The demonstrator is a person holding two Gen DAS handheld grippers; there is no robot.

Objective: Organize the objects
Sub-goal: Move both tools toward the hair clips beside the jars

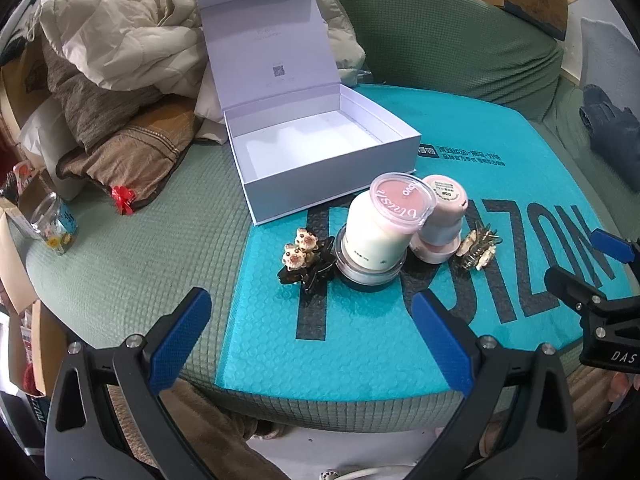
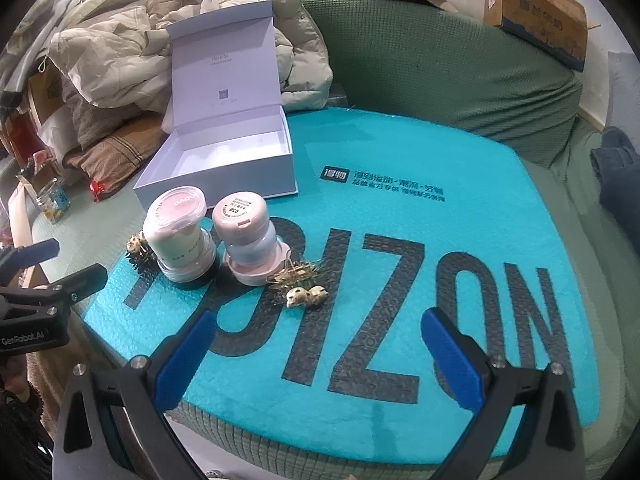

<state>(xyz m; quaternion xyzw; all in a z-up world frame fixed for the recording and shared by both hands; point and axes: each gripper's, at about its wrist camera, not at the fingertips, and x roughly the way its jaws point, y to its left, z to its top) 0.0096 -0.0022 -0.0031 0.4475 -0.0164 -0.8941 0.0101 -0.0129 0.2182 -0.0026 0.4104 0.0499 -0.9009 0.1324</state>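
Note:
An open white box [image 1: 320,148] [image 2: 224,168] with its lid up stands on the green sofa, at the far edge of a teal bubble mailer [image 1: 500,208] [image 2: 400,240]. In front of it stand two stacks of cosmetic jars: a white one with a pink lid [image 1: 384,232] [image 2: 180,236] and a pink one [image 1: 440,220] [image 2: 250,240]. A black hair clip with bears [image 1: 306,256] [image 2: 138,246] lies left of them, a gold hair clip [image 1: 478,250] [image 2: 300,284] right. My left gripper [image 1: 312,336] and right gripper [image 2: 320,352] are open and empty, short of the objects.
Piled jackets and cushions [image 1: 120,60] lie behind the box at the left. A small glass jar [image 1: 54,224] stands at the sofa's left edge. A cardboard box [image 2: 536,12] sits on the sofa back. Denim cloth [image 1: 612,132] lies at the right.

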